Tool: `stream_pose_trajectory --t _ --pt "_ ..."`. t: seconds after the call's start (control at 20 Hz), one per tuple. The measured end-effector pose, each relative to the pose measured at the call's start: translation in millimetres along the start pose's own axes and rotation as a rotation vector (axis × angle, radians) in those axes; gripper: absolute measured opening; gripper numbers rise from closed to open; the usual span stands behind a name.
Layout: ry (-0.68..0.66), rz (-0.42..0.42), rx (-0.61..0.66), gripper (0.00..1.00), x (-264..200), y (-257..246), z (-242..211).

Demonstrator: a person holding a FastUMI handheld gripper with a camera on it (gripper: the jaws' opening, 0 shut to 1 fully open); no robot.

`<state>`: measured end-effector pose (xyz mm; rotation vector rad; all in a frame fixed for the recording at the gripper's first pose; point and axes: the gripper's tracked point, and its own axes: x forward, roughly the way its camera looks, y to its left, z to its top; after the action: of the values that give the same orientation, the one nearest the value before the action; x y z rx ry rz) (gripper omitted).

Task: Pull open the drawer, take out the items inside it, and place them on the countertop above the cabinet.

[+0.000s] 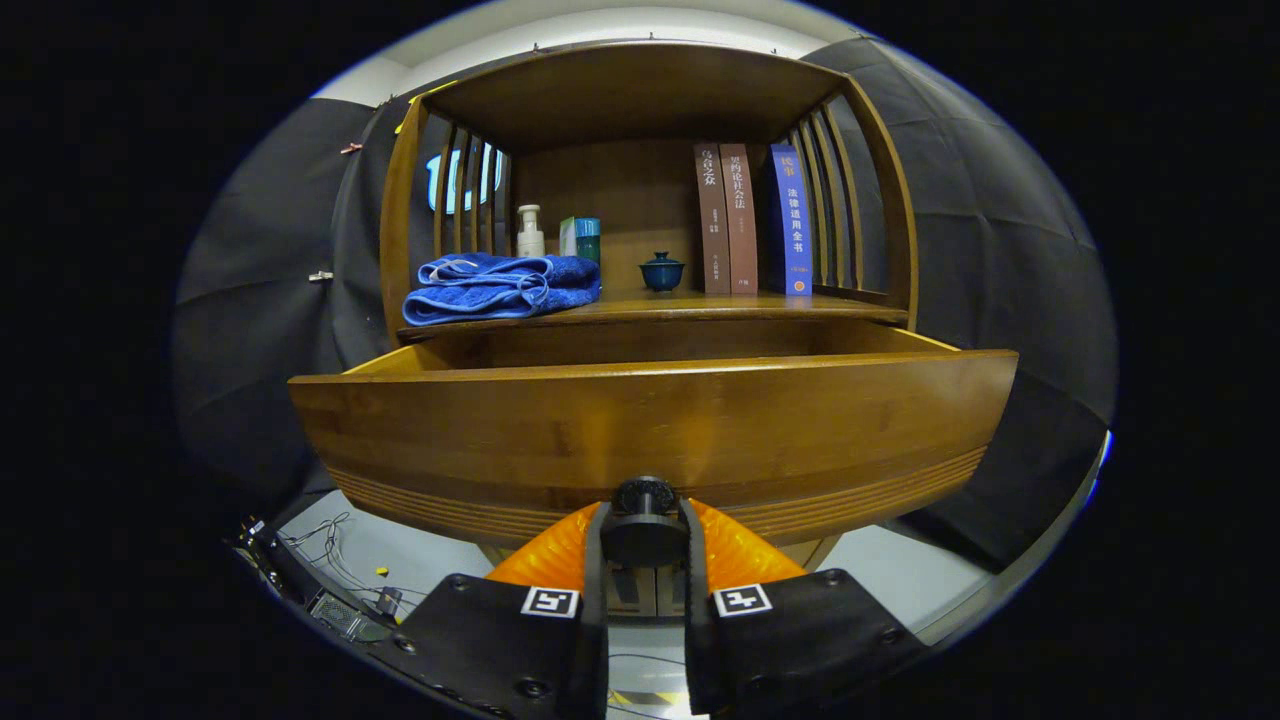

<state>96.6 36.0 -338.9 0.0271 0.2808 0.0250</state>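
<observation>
Black cloth wall [1010,230] encloses the booth on both sides and behind the wooden cabinet [640,100]. Above the cloth, a pale ceiling band [620,20] is visible. The floor [420,560] is light grey. Loose cables [325,545] and a small dark device [340,612] lie on the floor near its left edge.

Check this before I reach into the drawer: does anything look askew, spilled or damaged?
Nothing stands out. The gripper is shut on the drawer knob, the drawer sits pulled out level, and the towel lies folded.
</observation>
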Motion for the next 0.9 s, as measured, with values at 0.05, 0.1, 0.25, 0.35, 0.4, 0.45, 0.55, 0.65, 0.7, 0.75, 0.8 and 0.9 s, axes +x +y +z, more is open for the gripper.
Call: stream_pose_trajectory --t 0.05,0.1,0.25,0.35,0.4,0.45,0.55,0.65,0.7,0.75,0.8,0.9 --pt "0.006 0.0 -0.001 0.34 -6 0 -4" --pt "0.013 -0.001 0.0 0.34 -11 -1 -8" --pt "0.013 0.0 0.007 0.34 -18 0 -12" --pt "0.016 0.002 0.002 0.34 -18 -1 -12" --pt "0.015 0.003 0.002 0.35 -18 -1 -11" --pt "0.013 0.004 0.005 0.35 -19 -1 -12" --pt "0.018 0.01 0.02 0.35 -18 1 -11" --pt "0.039 0.036 0.046 0.43 -23 3 -14" --pt "0.027 0.032 0.054 0.5 -28 -1 -4" --pt "0.008 0.035 0.058 0.62 -33 -2 0" --pt "0.001 0.037 0.051 0.74 -41 -3 14" --pt "0.004 0.042 0.035 0.98 -53 -3 17"
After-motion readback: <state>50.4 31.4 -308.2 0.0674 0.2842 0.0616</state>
